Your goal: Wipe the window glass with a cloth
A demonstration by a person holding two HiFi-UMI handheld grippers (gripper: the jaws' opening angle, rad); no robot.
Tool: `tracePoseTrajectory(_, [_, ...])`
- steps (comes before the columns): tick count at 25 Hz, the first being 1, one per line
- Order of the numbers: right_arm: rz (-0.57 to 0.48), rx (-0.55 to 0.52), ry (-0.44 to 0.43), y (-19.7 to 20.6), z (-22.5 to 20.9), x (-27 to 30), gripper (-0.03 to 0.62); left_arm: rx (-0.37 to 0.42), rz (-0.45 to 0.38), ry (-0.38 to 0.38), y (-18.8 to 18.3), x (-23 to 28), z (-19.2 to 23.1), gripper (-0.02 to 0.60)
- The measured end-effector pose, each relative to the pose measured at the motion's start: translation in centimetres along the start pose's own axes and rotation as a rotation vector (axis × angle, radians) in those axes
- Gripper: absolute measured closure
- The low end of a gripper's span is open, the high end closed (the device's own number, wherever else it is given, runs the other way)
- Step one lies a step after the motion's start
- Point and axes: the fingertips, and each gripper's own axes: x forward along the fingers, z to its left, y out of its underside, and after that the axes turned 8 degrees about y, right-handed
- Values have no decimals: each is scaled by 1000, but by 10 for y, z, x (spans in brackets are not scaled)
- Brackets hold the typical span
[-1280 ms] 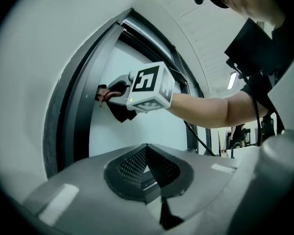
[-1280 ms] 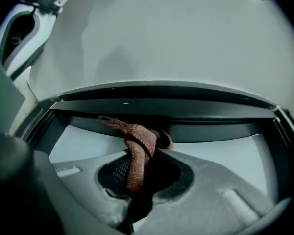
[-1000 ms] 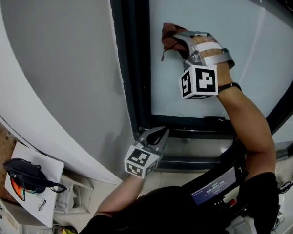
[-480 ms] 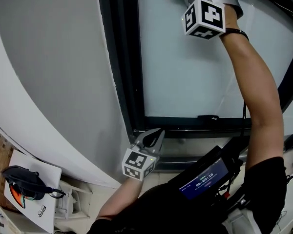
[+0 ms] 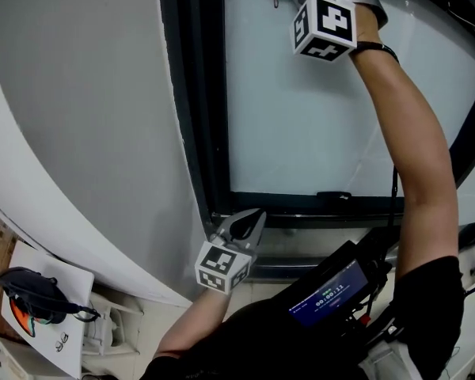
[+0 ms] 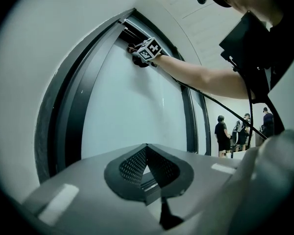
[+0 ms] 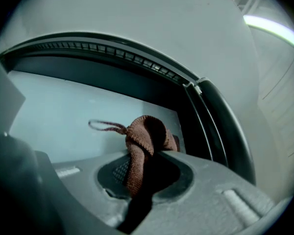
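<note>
Cloth (image 7: 144, 141), brown and bunched, is pinched in the jaws of my right gripper (image 7: 143, 177) and held to the window glass (image 5: 301, 117) at its top corner, likely to start wiping downward. My left gripper (image 5: 244, 229), jaws together and empty, hangs idle near the sill (image 5: 301, 206).

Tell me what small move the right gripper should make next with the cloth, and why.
Probably draw the right gripper downward with the cloth pressed to the window glass. The gripper is shut on the cloth at the pane's top corner, beside the dark frame, and nearly all the glass lies below it.
</note>
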Motion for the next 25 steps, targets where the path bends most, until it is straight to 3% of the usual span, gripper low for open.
tracePoseTrajectory(25, [-41,65,-84,-24,91,-63,563,-2,41,41,13,12,-13,565])
